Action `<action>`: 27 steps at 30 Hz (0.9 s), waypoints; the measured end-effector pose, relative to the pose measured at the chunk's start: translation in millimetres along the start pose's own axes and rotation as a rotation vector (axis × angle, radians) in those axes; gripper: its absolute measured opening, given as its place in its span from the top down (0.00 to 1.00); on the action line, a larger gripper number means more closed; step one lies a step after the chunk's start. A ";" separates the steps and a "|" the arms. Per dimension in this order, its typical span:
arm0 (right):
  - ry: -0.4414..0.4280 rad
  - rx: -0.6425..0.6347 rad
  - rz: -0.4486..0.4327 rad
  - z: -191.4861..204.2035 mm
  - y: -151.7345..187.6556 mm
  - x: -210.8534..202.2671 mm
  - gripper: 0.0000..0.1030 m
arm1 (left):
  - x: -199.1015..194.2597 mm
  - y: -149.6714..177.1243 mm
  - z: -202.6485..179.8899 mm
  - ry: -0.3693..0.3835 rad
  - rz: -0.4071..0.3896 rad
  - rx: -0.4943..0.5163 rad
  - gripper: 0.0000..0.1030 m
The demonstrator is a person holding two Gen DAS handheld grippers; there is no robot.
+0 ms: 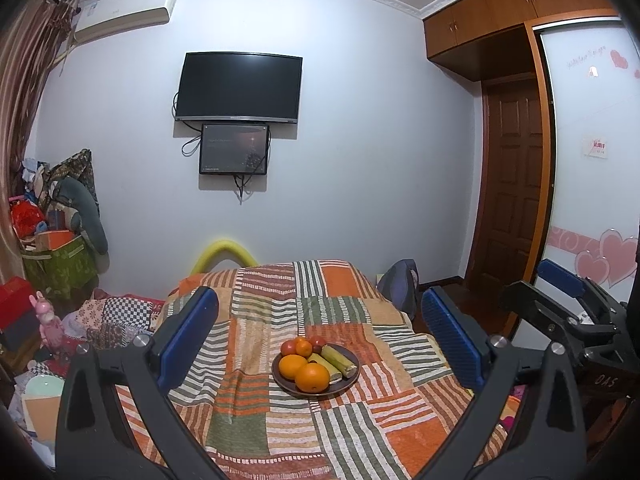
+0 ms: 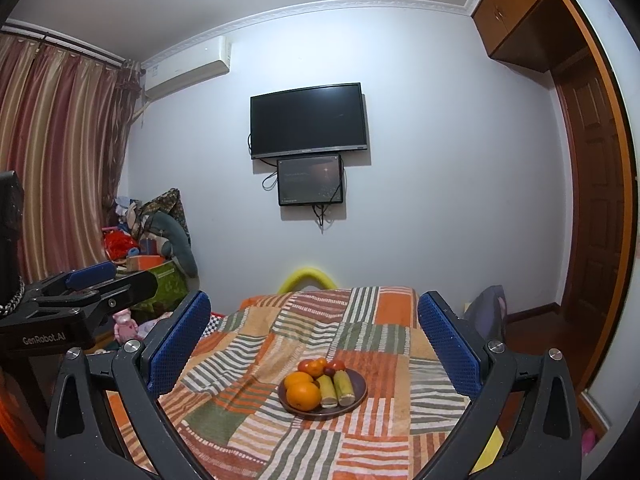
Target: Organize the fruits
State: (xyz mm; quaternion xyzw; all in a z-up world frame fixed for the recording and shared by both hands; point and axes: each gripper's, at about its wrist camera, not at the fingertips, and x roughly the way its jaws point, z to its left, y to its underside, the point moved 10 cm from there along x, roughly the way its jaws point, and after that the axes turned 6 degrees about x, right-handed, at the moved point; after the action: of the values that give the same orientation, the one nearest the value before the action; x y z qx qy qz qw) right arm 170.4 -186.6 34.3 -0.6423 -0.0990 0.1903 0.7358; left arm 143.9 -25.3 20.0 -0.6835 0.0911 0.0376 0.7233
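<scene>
A dark round plate sits on the patchwork-covered surface. It holds two large oranges, two green sugarcane pieces, a small mandarin and red tomatoes. My left gripper is open and empty, held above and short of the plate. My right gripper is open and empty too, also short of the plate. Each gripper shows at the edge of the other's view.
The striped orange-green patchwork cloth covers the surface. Piled boxes, bags and toys stand at the left. A TV hangs on the far wall. A wooden door and wardrobe are at the right.
</scene>
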 end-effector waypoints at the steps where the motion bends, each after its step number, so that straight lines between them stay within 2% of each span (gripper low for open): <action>1: 0.001 0.000 0.000 -0.1 -0.1 0.1 0.00 | 0.0 0.0 -0.4 -0.001 -0.001 0.002 0.00; 19: 0.019 0.008 -0.004 -3.0 -2.5 -1.7 0.00 | -5.7 -5.6 -1.8 -0.025 -0.027 0.024 0.00; 27: 0.031 0.010 -0.013 -2.4 -3.2 -2.7 0.00 | -5.1 -5.2 -4.0 -0.007 -0.019 0.031 0.00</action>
State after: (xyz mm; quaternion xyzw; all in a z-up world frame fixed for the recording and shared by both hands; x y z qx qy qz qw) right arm 169.4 -190.1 37.3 -0.6410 -0.0906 0.1761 0.7415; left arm 139.5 -29.2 25.9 -0.6728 0.0825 0.0318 0.7345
